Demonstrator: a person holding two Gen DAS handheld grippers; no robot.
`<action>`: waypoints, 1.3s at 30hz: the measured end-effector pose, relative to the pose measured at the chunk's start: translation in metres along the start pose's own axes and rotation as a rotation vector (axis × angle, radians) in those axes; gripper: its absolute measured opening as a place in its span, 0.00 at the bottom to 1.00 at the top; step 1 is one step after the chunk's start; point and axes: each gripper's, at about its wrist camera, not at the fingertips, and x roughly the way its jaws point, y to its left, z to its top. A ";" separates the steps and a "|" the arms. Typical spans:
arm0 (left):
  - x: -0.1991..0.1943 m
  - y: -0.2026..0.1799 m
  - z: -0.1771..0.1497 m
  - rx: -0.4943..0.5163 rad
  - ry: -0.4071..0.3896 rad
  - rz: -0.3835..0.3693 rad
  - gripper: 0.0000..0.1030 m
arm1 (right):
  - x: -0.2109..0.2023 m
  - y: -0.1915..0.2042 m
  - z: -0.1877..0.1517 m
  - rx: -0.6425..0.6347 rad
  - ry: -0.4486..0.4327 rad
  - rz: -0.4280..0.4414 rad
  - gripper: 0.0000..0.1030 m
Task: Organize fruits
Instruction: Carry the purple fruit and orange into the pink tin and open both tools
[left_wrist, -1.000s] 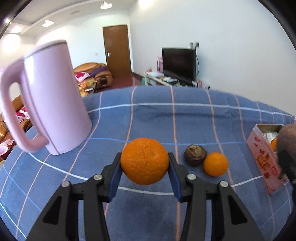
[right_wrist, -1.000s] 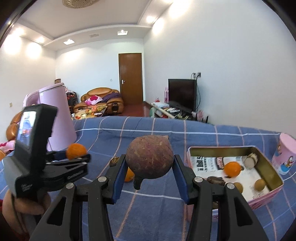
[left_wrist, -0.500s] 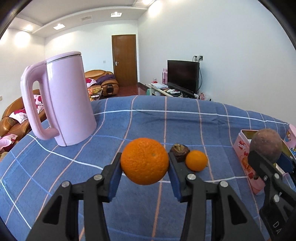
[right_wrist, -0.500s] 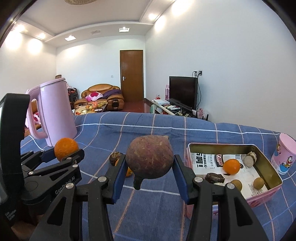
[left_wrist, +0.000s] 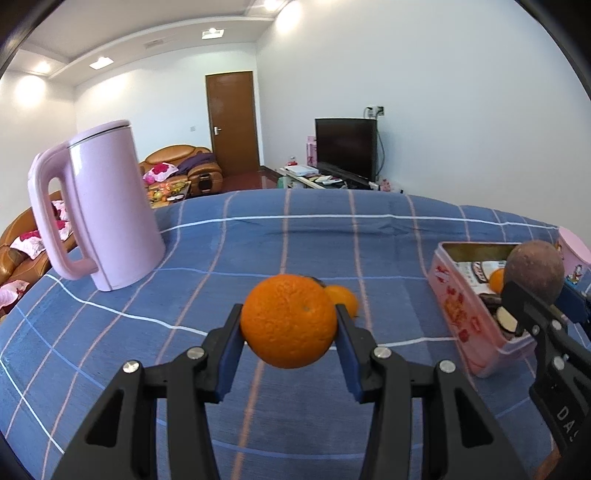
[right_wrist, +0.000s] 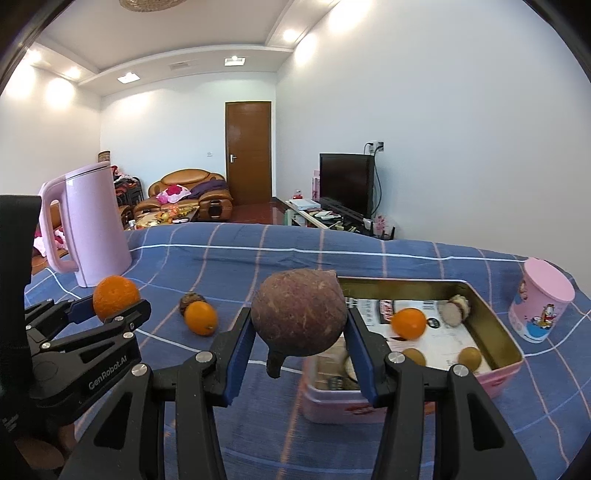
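My left gripper is shut on a large orange and holds it above the blue checked cloth; it also shows in the right wrist view. My right gripper is shut on a round brown fruit, held just left of and above the pink tin box. The box holds a small orange and several brown fruits. A small orange and a dark brown fruit lie on the cloth left of the box.
A tall pink kettle stands at the back left of the table. A pink cartoon cup stands right of the box. The table's far edge drops off to a living room.
Both grippers have moved right toward the box with their fruits still held. The kettle has slid left and farther away in the left wrist view.
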 end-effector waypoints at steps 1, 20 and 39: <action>-0.001 -0.004 0.000 0.005 0.000 -0.004 0.47 | -0.001 -0.003 0.000 -0.002 -0.001 -0.005 0.50; -0.005 -0.069 0.000 0.044 0.011 -0.097 0.47 | -0.009 -0.078 -0.003 0.032 -0.010 -0.120 0.50; 0.004 -0.146 0.015 0.108 -0.022 -0.243 0.47 | -0.009 -0.164 -0.001 0.141 -0.012 -0.280 0.50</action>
